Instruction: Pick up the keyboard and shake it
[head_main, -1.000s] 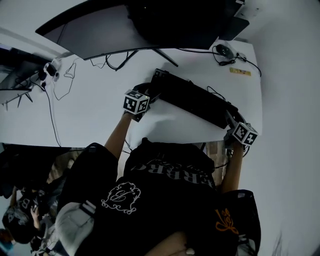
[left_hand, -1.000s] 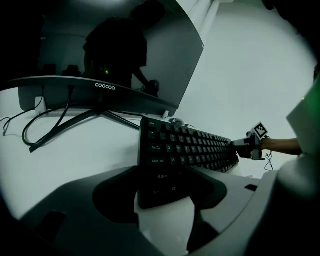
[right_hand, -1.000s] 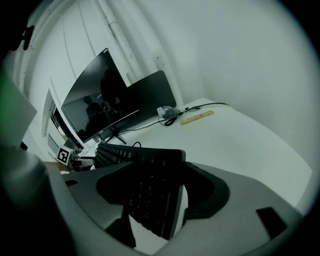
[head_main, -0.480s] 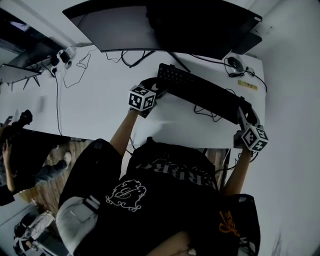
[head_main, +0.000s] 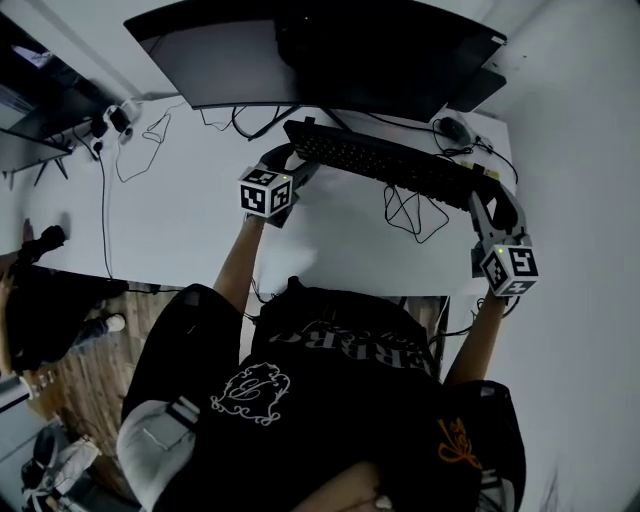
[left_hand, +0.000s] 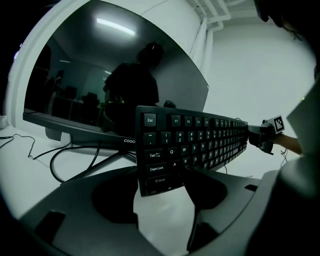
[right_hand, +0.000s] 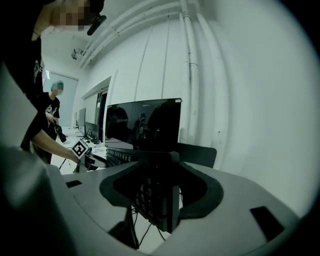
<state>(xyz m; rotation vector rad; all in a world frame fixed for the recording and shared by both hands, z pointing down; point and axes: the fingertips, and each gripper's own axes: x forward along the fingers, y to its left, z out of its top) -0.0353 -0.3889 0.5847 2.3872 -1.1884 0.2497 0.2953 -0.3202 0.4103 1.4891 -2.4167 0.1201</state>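
The black keyboard hangs in the air above the white desk, just in front of the monitor, tilted with its keys facing me. My left gripper is shut on its left end; in the left gripper view the Shift and Caps Lock corner sits between the jaws of the gripper. My right gripper clamps the right end. In the right gripper view that end stands edge-on between the jaws of the gripper, which are closing tighter on it.
A large curved monitor stands right behind the keyboard. The keyboard's cable dangles in loops onto the desk. A mouse lies at the back right. Thin cables trail at the left. Another person stands beyond the desk.
The keyboard has come up off the desk and swung level toward the monitor, both grippers rising with it. The cable now hangs free beneath it.
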